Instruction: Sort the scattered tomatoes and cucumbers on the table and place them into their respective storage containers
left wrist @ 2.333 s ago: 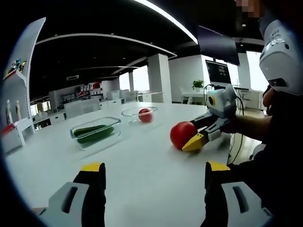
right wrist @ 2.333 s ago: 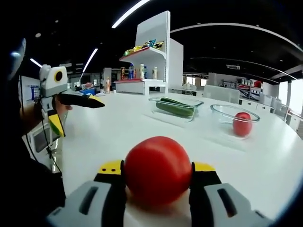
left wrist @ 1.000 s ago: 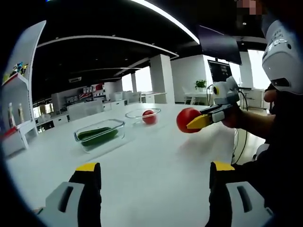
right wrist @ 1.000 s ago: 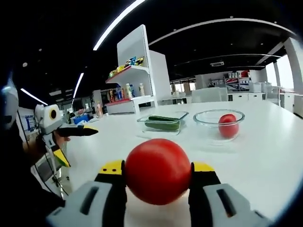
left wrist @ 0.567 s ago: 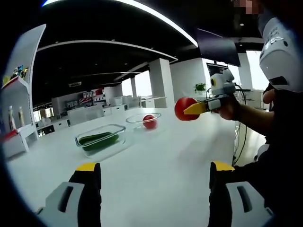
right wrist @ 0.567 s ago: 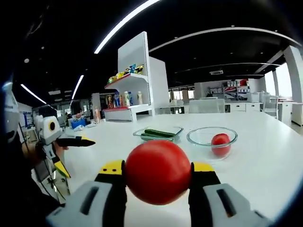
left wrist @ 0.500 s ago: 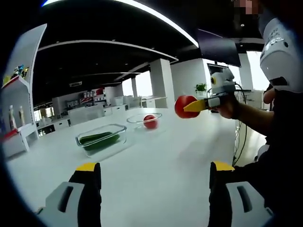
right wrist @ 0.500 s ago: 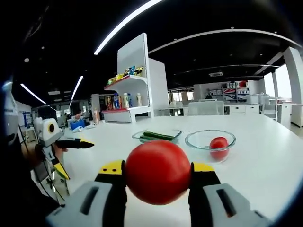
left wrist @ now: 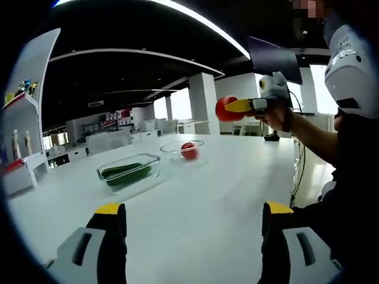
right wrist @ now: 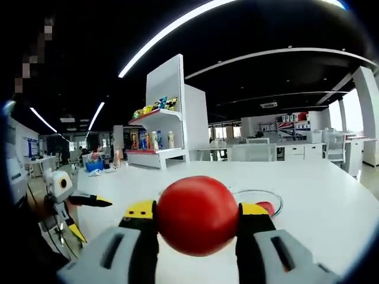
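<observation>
A red tomato [right wrist: 197, 220] is clamped between the yellow-tipped jaws of my right gripper [right wrist: 197, 208], held in the air above the white table [right wrist: 331, 207]. In the left gripper view the right gripper [left wrist: 230, 107] carries that tomato [left wrist: 221, 110] high, above and to the right of the round glass bowl [left wrist: 177, 145]. The bowl holds another tomato [left wrist: 189, 150]; in the right gripper view the bowl [right wrist: 256, 195] and its tomato [right wrist: 267, 207] peek out behind the held one. A clear rectangular container [left wrist: 128, 172] holds a cucumber [left wrist: 121, 172]. My left gripper [left wrist: 193, 212] is open and empty, low over the table.
A tall white shelf unit [right wrist: 167, 131] with small goods stands beyond the table. A person's sleeve [left wrist: 349, 154] and forearm fill the right side. The left gripper [right wrist: 91, 217] hovers at the table's left edge. Bare white table [left wrist: 195, 189] lies between me and the containers.
The right gripper has lifted the tomato off the table and carried it higher and farther, toward the glass bowl. The left gripper has stayed open in about the same place.
</observation>
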`<action>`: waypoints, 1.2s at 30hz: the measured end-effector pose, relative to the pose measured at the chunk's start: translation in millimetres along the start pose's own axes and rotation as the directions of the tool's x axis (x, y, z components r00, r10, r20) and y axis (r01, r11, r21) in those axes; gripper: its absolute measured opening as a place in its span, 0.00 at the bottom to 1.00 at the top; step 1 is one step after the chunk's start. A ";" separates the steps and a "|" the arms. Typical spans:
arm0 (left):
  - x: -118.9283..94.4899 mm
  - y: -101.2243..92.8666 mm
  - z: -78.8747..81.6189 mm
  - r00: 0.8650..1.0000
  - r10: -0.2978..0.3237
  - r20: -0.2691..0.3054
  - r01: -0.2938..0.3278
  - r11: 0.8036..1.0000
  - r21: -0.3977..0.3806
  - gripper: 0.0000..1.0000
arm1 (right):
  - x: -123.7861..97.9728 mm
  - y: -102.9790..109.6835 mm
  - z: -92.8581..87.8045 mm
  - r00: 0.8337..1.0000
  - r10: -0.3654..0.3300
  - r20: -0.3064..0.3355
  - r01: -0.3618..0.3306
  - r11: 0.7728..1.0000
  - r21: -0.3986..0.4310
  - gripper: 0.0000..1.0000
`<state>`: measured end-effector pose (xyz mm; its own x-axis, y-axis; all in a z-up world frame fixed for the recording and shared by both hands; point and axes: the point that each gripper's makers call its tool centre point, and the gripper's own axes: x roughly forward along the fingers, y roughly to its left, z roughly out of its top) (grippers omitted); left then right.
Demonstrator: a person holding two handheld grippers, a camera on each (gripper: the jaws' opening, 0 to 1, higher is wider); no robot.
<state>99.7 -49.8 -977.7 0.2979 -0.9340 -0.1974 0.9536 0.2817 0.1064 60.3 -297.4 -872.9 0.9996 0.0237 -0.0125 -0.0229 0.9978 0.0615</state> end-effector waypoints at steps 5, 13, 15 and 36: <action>-0.5 0.0 1.0 1.000 -0.001 0.002 0.001 1.000 0.002 0.95 | 9.3 -9.6 20.3 1.000 0.012 0.028 -0.012 1.000 0.013 0.47; -1.7 -0.1 -0.2 1.000 0.002 -0.004 -0.002 1.000 0.002 0.95 | 33.1 -28.8 44.6 0.995 0.047 0.092 -0.058 0.990 0.131 0.47; -1.9 0.1 -0.5 1.000 0.003 -0.006 -0.003 1.000 0.004 0.95 | 38.0 -33.4 47.9 0.994 0.048 0.097 -0.061 0.988 0.145 0.47; -8.2 5.8 3.5 1.000 0.020 -0.001 -0.020 1.000 0.008 0.94 | 132.6 -75.0 42.7 0.998 0.063 0.003 -0.062 0.968 0.243 0.46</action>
<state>102.7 -41.3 -972.0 0.3165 -0.9281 -0.1961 0.9472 0.2981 0.1179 195.2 -371.7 -836.5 0.9963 0.0860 -0.0055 -0.0803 0.9496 0.3029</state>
